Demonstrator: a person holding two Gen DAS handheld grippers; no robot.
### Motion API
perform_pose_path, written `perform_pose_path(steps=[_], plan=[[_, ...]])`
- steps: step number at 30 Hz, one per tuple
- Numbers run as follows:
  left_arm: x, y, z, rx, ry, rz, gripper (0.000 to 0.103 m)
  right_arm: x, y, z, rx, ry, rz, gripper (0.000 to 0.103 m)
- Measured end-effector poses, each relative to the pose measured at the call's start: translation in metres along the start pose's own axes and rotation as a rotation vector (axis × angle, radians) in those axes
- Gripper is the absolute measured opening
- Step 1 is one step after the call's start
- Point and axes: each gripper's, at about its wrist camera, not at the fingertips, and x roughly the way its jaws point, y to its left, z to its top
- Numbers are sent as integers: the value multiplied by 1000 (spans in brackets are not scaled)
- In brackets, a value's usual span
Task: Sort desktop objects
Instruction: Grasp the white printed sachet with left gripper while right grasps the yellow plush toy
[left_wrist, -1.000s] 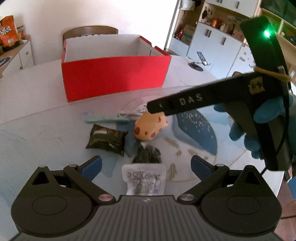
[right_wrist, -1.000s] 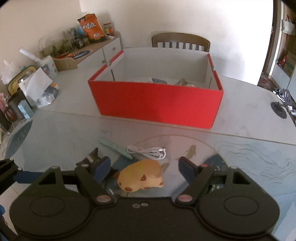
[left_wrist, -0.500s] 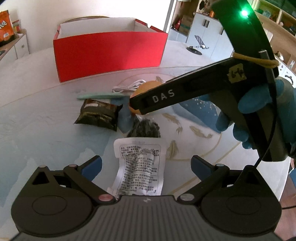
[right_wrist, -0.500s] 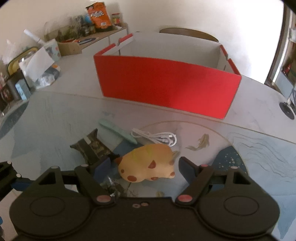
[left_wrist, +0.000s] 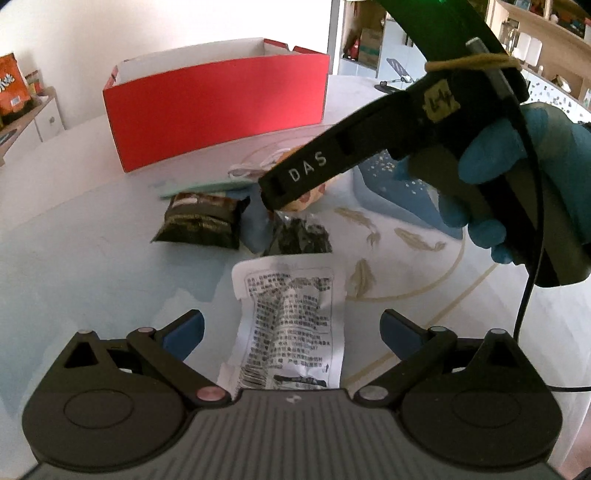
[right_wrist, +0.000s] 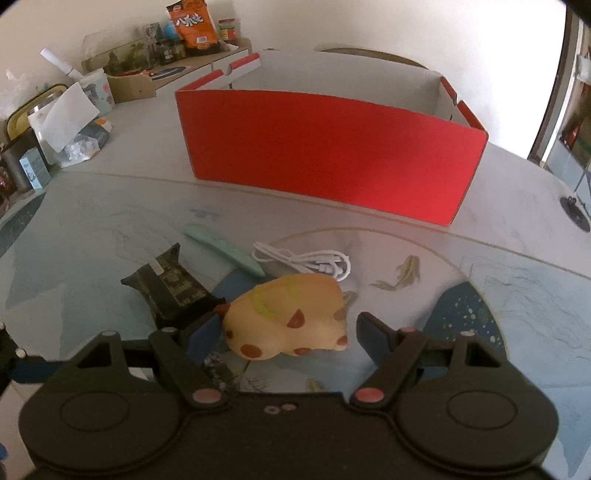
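Note:
A white printed sachet (left_wrist: 291, 317) lies between the spread fingers of my left gripper (left_wrist: 291, 332), which is open and does not touch it. Beyond it lie a black packet of dark bits (left_wrist: 301, 236) and a dark green foil packet (left_wrist: 201, 221). My right gripper (right_wrist: 284, 332) is open around a yellow spotted squishy toy (right_wrist: 288, 317); its pads stand apart from the toy's sides. In the left wrist view the right gripper's body (left_wrist: 369, 155), held by a blue-gloved hand (left_wrist: 517, 166), hides most of the toy. The red box (right_wrist: 328, 155) stands behind.
A mint green pen-like stick (right_wrist: 225, 251) and a coiled white cable (right_wrist: 306, 258) lie between the toy and the box. The dark green packet (right_wrist: 166, 284) sits left of the toy. A cluttered sideboard (right_wrist: 110, 85) is at the far left, a phone stand (right_wrist: 574, 212) at right.
Both grippers have sunk toward the table. The sachet now lies further in between the left fingers, and the toy sits between the right fingers. Both stay open.

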Motion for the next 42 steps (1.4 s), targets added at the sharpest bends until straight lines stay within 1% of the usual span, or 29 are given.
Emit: perform_pose_path(steps=[3, 5, 7, 8, 10, 11, 16, 20, 22, 24, 27, 29, 34, 42], plan=[[0, 1, -2, -16, -12, 10, 100, 1, 0, 0, 0, 1, 3, 79], [1, 0, -3, -13, -10, 29, 94, 1, 0, 0, 1, -3, 3, 79], [1, 0, -4, -12, -8, 33, 82, 1, -1, 0, 2, -11, 1, 79], [1, 0, -4, -11, -9, 37, 79, 1, 0, 0, 0, -13, 1, 79], [1, 0, -5, -4, -10, 49, 65, 1, 0, 0, 2, -23, 0, 78], [1, 0, -5, -2, -9, 53, 61, 1, -1, 0, 3, -23, 0, 78], [0, 1, -7, -9, -8, 61, 60, 1, -1, 0, 8, -16, 0, 78], [0, 3, -5, -23, -12, 64, 59, -1, 2, -1, -7, -35, -15, 77], [0, 6, -5, -42, -11, 62, 59, -3, 1, 0, -5, -39, -16, 75], [-1, 9, -4, -63, -11, 64, 59, -4, 1, 0, -1, -35, -6, 71], [-1, 13, -3, -94, -7, 57, 59, -4, 2, 0, -6, -30, -15, 69], [-3, 13, -2, -93, -13, 64, 59, -5, 3, 0, -3, -36, -31, 68], [-6, 16, -1, -111, -18, 67, 59, -10, -2, 1, 29, -40, -38, 67], [-18, 18, 8, -129, -46, 62, 59, -27, -9, -1, 89, -47, -23, 67]])
